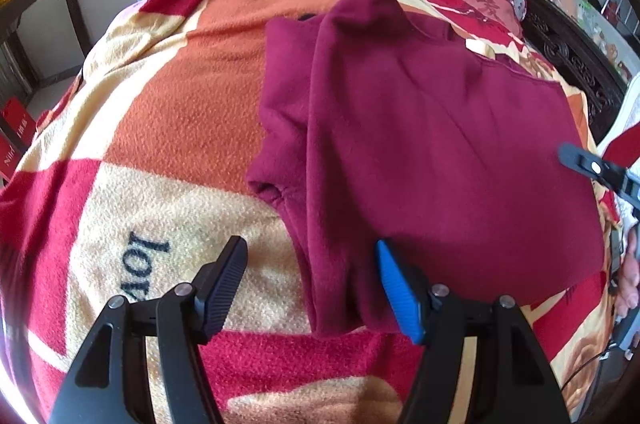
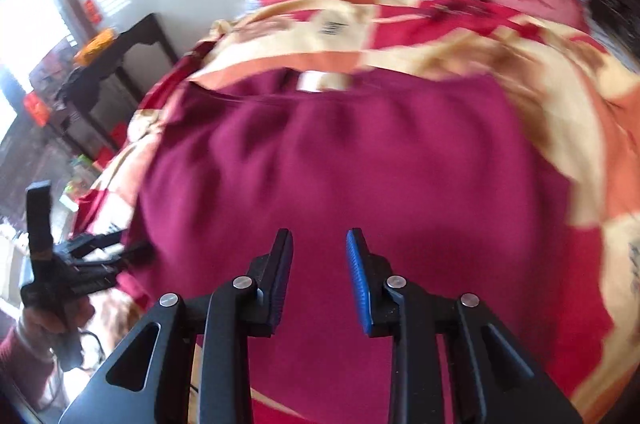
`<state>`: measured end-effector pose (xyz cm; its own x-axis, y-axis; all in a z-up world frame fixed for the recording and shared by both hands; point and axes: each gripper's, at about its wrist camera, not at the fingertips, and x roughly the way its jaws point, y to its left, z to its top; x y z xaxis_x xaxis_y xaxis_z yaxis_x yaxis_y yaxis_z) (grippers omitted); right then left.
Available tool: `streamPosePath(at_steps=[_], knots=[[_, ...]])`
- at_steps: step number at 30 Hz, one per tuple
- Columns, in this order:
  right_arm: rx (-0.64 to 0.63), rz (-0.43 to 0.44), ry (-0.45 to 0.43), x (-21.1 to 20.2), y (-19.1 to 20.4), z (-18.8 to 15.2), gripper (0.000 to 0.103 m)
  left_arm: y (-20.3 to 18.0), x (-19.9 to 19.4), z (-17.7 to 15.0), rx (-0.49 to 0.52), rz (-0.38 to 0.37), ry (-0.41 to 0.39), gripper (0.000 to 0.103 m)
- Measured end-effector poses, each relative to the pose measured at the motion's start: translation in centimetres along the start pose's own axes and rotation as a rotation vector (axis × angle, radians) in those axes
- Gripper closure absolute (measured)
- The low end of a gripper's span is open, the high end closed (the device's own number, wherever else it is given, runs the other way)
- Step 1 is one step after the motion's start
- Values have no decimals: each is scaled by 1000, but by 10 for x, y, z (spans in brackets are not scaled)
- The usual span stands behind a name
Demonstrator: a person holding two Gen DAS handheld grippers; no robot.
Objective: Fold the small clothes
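The left tool (image 1: 310,288) points down at the bed with its fingers spread wide and nothing between them. The near corner of the dark red garment (image 1: 420,144) lies just beside its blue finger, and the black finger hangs over the blanket (image 1: 168,112). That gap looks set to straddle the folded edge, so a pinch on that corner is probably the step coming up.

The garment lies spread flat on the patterned blanket, one side already turned over the middle in a long crease, which suggests the fold is partly made. Its label sits at the far edge in the right wrist view.

The right tool (image 2: 318,274) hovers over the middle of the garment, beyond the left one. Its fingers stand a little apart, empty, the cloth beneath them untouched. That view is smeared, so how near it sits to the cloth cannot be told.
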<state>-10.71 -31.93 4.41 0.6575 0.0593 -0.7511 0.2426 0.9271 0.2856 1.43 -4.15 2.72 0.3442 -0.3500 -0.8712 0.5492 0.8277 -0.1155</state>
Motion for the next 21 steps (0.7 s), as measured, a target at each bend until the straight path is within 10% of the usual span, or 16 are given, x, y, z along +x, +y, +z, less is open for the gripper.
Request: streamPosePath(at_steps=[12, 21], knots=[[-225, 121, 60, 97, 127, 81, 94, 15, 2, -7, -72, -76, -21, 30], [-141, 55, 139, 173, 135, 108, 94, 21, 1, -11, -106, -114, -38, 27]])
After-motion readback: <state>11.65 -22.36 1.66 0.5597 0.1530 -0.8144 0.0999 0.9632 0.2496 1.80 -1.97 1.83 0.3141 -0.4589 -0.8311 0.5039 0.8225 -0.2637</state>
